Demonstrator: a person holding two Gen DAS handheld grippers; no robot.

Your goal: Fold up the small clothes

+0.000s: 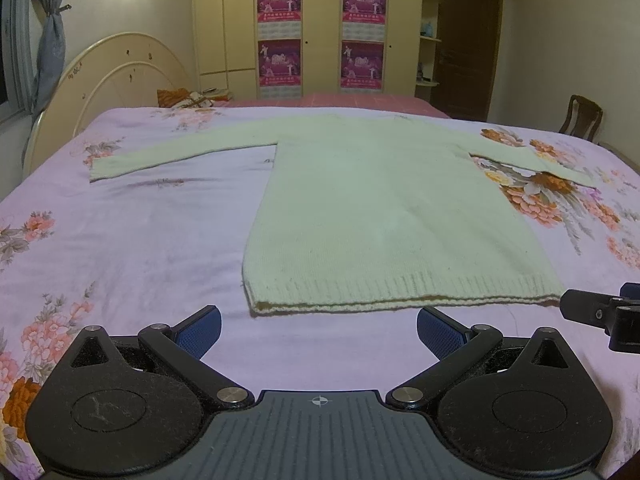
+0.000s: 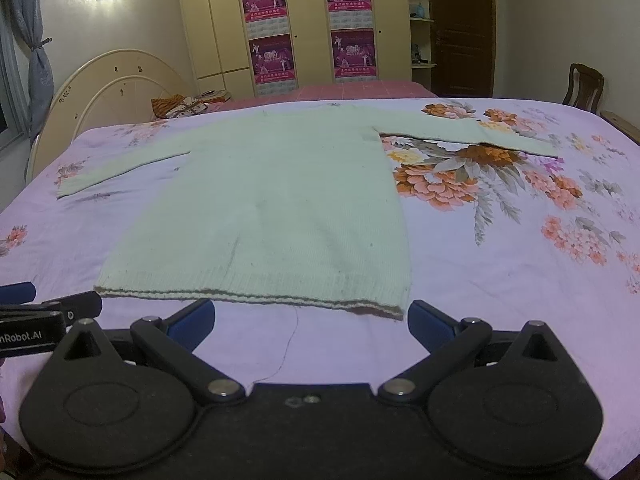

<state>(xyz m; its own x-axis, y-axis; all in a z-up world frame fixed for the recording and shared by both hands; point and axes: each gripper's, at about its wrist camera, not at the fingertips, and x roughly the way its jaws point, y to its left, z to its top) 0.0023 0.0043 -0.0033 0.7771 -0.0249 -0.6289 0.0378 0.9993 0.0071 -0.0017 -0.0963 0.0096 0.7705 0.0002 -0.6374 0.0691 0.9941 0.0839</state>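
Jaws of both grippers wide open, empty; sweater (image 1: 384, 208) flat on bedspread (image 1: 132, 248).

It was a home bedroom, as shown by the bed with its floral sheet (image 1: 120, 240) and curved cream headboard (image 1: 120, 68), the tall wardrobe (image 1: 320, 28) hung with pink calendar posters (image 1: 279, 0), a tied-back curtain (image 1: 50, 40) and a wooden chair (image 1: 582, 118).
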